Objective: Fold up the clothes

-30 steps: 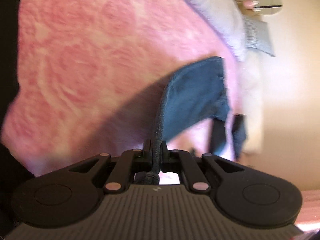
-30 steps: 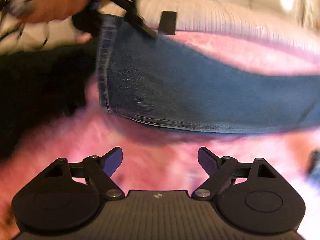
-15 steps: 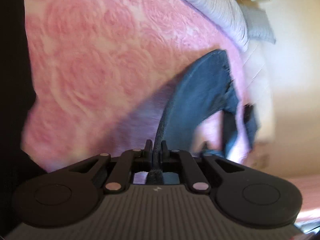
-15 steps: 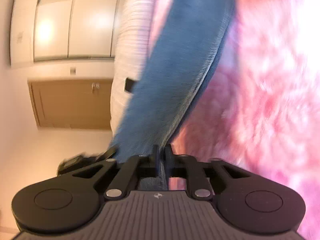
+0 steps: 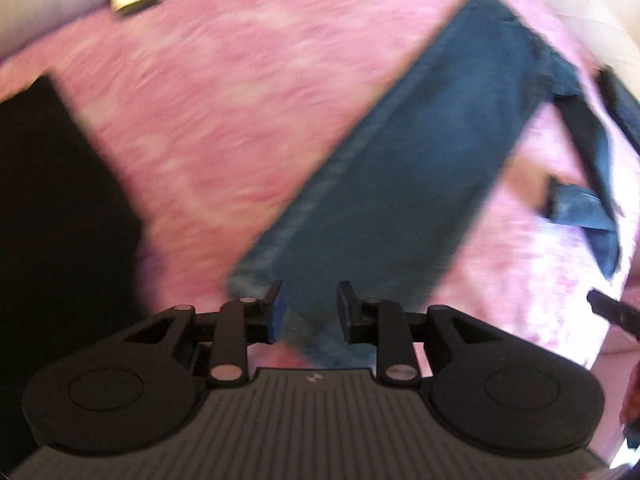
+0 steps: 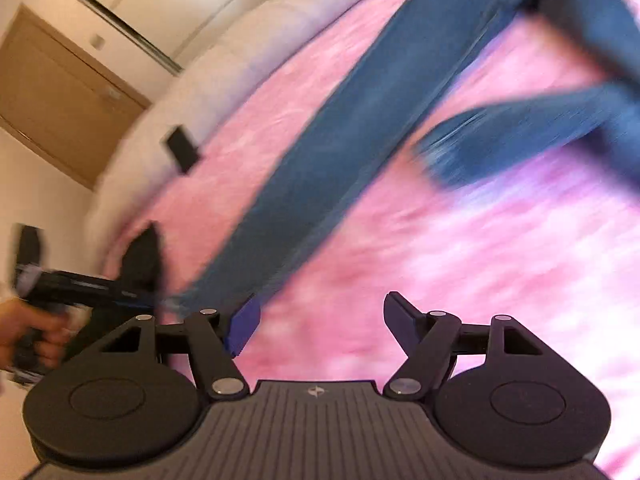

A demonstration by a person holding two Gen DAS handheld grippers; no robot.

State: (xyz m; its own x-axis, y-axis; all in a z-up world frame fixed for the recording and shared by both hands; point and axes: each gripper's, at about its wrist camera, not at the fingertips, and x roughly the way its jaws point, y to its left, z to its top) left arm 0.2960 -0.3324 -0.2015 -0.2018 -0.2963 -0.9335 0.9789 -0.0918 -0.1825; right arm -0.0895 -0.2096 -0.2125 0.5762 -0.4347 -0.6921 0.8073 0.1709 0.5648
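**Jeans let go on the bed, both jaws parted**

Jeans (image 5: 400,184), left wrist view: one pair, one leg running up and to the right from between the jaws over the pink bed (image 5: 208,112). The left gripper (image 5: 308,306) has just been opening; the hem lies in the gap, its pads apparently off the cloth. Denim is soft but fairly heavy, likely to drape and hold a crease; hems or waistband look the surest grip.

Right wrist view: the right gripper (image 6: 320,324) has just been opening too, its jaws wide with only bed between them. Two legs show, splayed ahead, above the jaws. One hand (image 6: 28,332) at left holds the other gripper.
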